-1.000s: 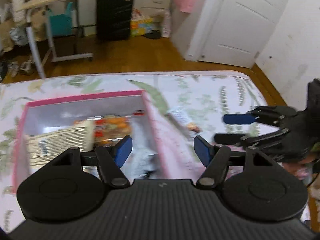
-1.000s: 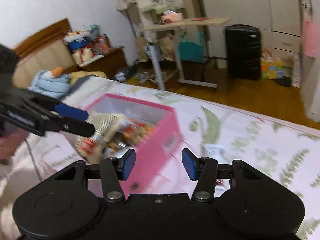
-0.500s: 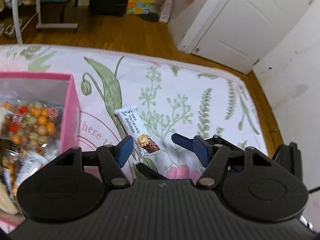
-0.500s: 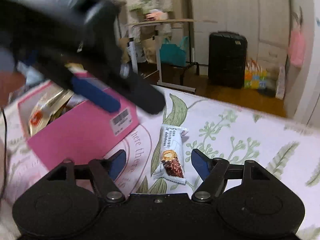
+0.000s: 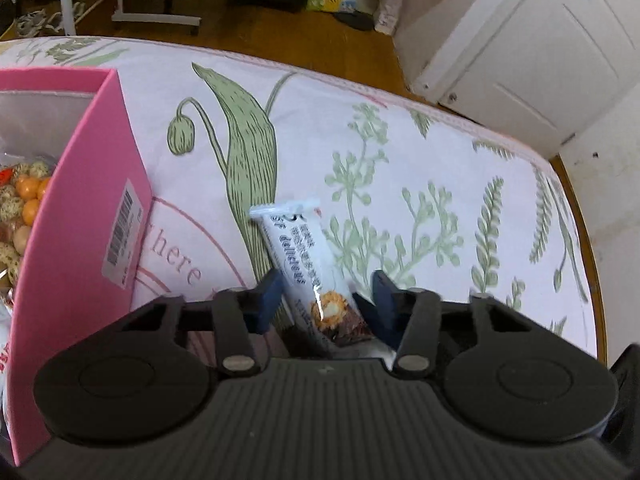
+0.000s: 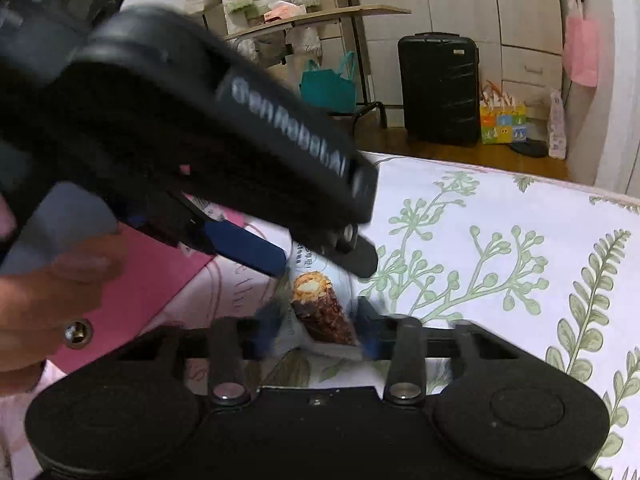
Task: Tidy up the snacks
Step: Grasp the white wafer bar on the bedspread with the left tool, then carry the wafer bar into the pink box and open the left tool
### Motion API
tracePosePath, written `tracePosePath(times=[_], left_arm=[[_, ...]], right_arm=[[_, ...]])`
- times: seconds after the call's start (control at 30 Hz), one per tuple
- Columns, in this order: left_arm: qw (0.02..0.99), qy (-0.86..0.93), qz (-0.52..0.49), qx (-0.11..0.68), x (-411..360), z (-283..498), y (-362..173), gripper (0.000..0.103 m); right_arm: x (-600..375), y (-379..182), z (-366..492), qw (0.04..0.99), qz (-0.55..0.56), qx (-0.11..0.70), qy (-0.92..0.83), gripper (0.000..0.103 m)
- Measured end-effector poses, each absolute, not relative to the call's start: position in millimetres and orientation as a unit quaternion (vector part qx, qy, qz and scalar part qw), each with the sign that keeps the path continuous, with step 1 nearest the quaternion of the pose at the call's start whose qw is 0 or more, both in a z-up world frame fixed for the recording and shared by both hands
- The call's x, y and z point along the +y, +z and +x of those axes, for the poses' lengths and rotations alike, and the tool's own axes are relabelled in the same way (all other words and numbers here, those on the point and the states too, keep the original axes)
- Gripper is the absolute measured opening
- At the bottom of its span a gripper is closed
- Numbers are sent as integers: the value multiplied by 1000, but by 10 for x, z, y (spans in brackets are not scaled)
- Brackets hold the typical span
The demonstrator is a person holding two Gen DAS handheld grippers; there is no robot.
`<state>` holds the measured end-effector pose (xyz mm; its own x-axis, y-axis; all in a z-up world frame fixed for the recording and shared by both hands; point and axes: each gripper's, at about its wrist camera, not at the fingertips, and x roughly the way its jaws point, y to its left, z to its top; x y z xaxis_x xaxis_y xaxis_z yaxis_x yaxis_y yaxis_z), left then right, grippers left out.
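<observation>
A white-wrapped snack bar (image 5: pixel 298 248) with a chocolate picture lies on the flowered bed sheet (image 5: pixel 400 128), right of the pink box (image 5: pixel 80 248). My left gripper (image 5: pixel 326 296) points down over it, jaws closing. The bar lies between its blue pads, with a gap at the right pad (image 5: pixel 382 300). In the right wrist view the bar (image 6: pixel 320 308) sits between the closing pads of my right gripper (image 6: pixel 318 330), which touch both wrapper edges. The left gripper (image 6: pixel 320 258) straddles the bar's far part, held by a hand (image 6: pixel 48 300).
The pink box (image 6: pixel 140 288) holds several bagged snacks (image 5: pixel 24 200). The bed's far edge (image 5: pixel 400 92) drops to a wooden floor. Beyond it stand a black suitcase (image 6: pixel 440 88), a rolling table (image 6: pixel 320 16) and a white door (image 5: pixel 540 48).
Both grippers have come down from beside the box onto the snack bar. Their jaws have narrowed around it. The left gripper now fills the upper left of the right wrist view.
</observation>
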<state>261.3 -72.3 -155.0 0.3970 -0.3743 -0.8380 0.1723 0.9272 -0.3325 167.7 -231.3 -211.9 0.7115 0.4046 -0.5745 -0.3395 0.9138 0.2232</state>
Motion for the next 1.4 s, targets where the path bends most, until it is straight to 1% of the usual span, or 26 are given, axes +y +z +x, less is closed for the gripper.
tracePosePath(times=[0.03, 0.1, 0.27, 0.43, 0.53, 0.63, 0.87, 1.1, 1.4], left_arm=[[828, -166, -91, 527, -719, 2593, -1549, 33], [824, -175, -89, 531, -689, 2531, -1526, 32], [817, -199, -114, 530, -559, 2253, -1387, 32], [811, -209, -110, 535, -485, 1951, -1156, 32], [808, -190, -108, 546, -444, 1758, -1002, 32], [815, -186, -100, 540, -418, 1572, -837, 32], [834, -197, -90, 507, -196, 1255, -454, 32], [862, -198, -86, 460, 278, 1151, -169, 32], [868, -155, -135, 452, 914, 1486, -117, 32]], right_arm=[[-2310, -2104, 1653, 924, 57, 324, 195, 42], [-2282, -2065, 1576, 925, 56, 328, 184, 39], [-2176, -1891, 1256, 932, 52, 323, 158, 37], [-2082, -1697, 934, 935, 40, 320, 151, 36], [-2069, -1572, 762, 931, 54, 327, 154, 35], [-2083, -1479, 615, 928, 100, 326, 149, 36], [-1962, -1208, 326, 937, 104, 299, 149, 35], [-1708, -963, 375, 931, 103, 291, 194, 35], [-1211, -788, 743, 917, 81, 302, 248, 35]])
